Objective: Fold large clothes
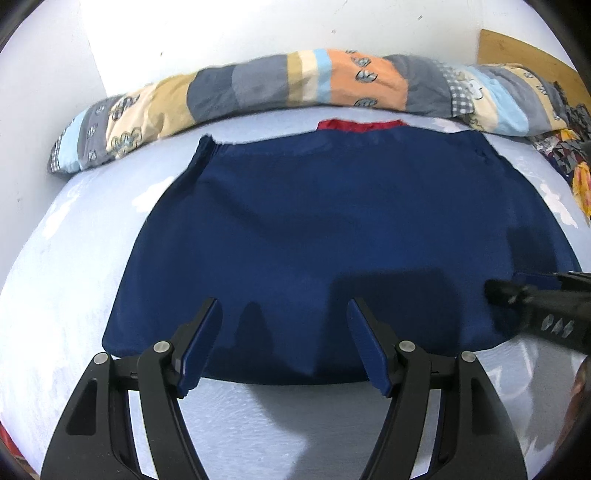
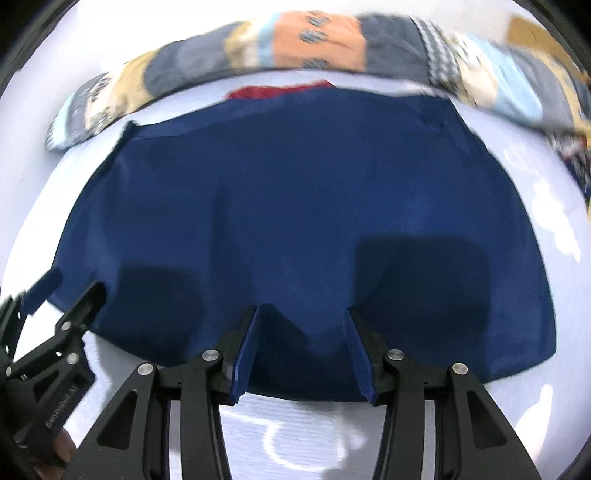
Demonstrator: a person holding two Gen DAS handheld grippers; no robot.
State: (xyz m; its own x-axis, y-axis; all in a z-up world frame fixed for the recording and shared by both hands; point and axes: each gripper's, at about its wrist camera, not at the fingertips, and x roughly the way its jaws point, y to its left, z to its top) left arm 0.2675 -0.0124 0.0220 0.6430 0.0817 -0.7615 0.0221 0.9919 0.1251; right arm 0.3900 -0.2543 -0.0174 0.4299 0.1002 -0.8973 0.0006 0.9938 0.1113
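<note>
While both grippers hover over the near edge of the bed [image 1: 74,258], a navy garment [image 1: 332,221] lies spread flat on the pale blue sheet, ahead of and partly beneath their fingers. The left gripper [image 1: 284,306] stands wide open with nothing between its blue-padded fingers [image 1: 199,347]; the garment's near hem runs just under their tips and across the gap. The right gripper [image 2: 301,314] is also open, a little less widely, and holds nothing; its fingers [image 2: 245,354] reach over the same hem, near the middle of the cloth. From the left view, the right gripper shows blurred to the right of the fingers, over the garment's right corner. A strip of red cloth [image 1: 360,123] peeks out beyond the garment's far edge. Past that, a rolled patchwork quilt [image 1: 277,85] lies along the white wall [image 1: 221,29].
</note>
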